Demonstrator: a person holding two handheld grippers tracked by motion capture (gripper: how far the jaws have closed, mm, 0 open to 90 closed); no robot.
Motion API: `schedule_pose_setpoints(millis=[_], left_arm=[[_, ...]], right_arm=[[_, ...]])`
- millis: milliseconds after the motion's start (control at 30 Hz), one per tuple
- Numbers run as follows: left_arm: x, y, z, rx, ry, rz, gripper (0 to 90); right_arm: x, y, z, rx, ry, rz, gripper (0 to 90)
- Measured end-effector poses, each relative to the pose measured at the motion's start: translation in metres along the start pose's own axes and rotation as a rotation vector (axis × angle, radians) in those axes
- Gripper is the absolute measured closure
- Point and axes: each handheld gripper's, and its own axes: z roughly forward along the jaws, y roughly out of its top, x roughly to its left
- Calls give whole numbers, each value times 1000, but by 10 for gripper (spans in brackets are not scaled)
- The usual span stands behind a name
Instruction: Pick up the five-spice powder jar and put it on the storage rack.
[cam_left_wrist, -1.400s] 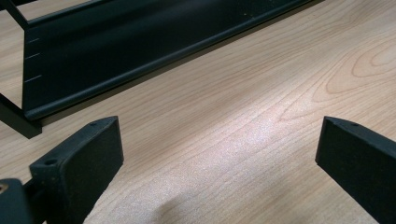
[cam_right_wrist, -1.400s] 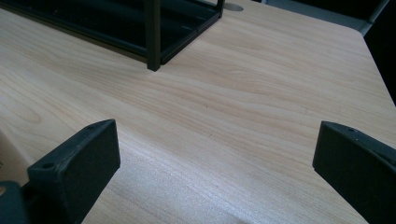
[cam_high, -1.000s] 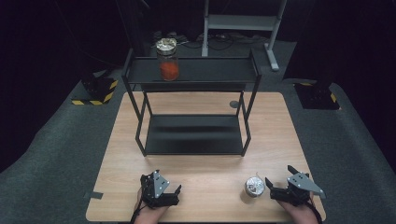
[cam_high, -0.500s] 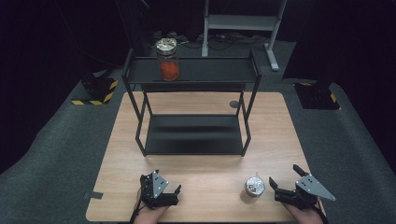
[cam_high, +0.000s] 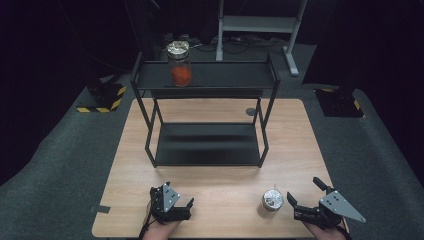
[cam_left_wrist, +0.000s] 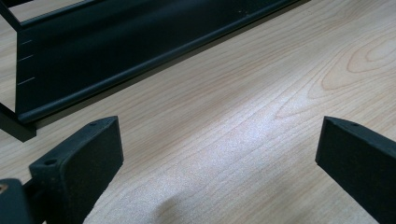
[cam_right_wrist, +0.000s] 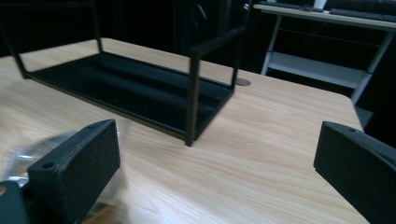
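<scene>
A black two-tier shelf (cam_high: 207, 77) stands on the wooden table (cam_high: 220, 182). On its top tier, at the left, is a glass jar (cam_high: 179, 65) with orange contents and a silver lid. A second, small silver-lidded jar (cam_high: 271, 201) stands on the table near the front right. My right gripper (cam_high: 305, 192) is just right of it, open and apart from it. In the right gripper view the jar (cam_right_wrist: 18, 156) is a blur beside the left jaw of this open gripper (cam_right_wrist: 217, 163). My left gripper (cam_high: 186, 209) rests open at the front left and holds nothing (cam_left_wrist: 219, 158).
The shelf's lower tray (cam_left_wrist: 116, 42) lies ahead of the left gripper, and its corner post (cam_right_wrist: 191, 93) rises ahead of the right one. A small round grommet (cam_high: 251, 111) sits in the table behind the shelf. Dark floor surrounds the table.
My right gripper has drawn a little to the right, away from the small jar, and turned slightly. The left gripper and both jars have stayed put.
</scene>
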Motion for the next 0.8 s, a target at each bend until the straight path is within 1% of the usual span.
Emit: schedule_pose_setpoints(millis=[33, 67, 100, 133, 200, 233, 300, 333, 567, 800], left_arm=[[0, 0, 0, 0, 1, 1, 10], [0, 0, 0, 0, 1, 1, 11], [0, 0, 0, 1, 1, 3, 11], [0, 0, 0, 0, 0, 4, 10], [0, 0, 0, 0, -1, 3, 10], [0, 0, 0, 0, -1, 2, 10], [1, 0, 0, -2, -3, -2, 10], [1, -1, 0, -4, -4, -5, 10], [1, -1, 0, -6, -3, -3, 10], [1, -1, -1, -7, -4, -1, 10]], right_arm=[[1, 1, -1, -6, 12, 2, 0], [1, 1, -1, -6, 12, 2, 0], [2, 1, -1, -12, 22, 4, 0], [4, 1, -2, -19, 42, 8, 0], [8, 2, -3, -27, 59, 7, 0], [8, 2, -3, -27, 59, 7, 0], [11, 3, -2, -32, 89, 5, 0], [12, 3, -2, -33, 93, 3, 0], [20, 1, 4, -17, 140, -1, 0], [26, -2, 9, -2, 165, -4, 0]])
